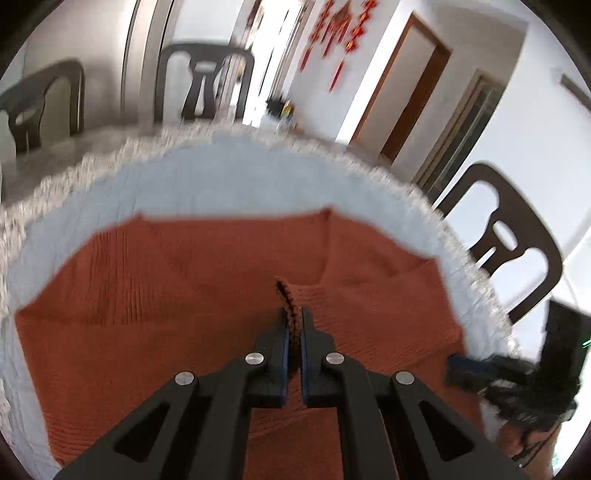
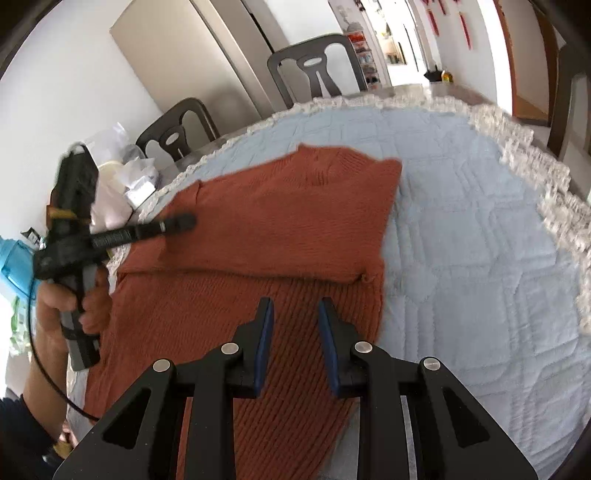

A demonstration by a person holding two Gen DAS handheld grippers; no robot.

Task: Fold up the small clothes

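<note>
Now left tool (image 1: pixel 294 314) clamped on sweater (image 1: pixel 184 295) edge, right tool (image 2: pixel 295 306) apart above it

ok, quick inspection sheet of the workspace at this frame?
Surface: table under a pale blue quilted cover with white fringe.
Job's things: rust knit sweater lying on the cover, partly folded.
Clutter: white bags and blue bottle at table edge.
Grippers: left gripper shut on a sweater fold; right gripper open above the sweater.
Cables: black cable trailing from the left gripper.
Surroundings: dark chairs, red wall decorations, doorway.
</note>
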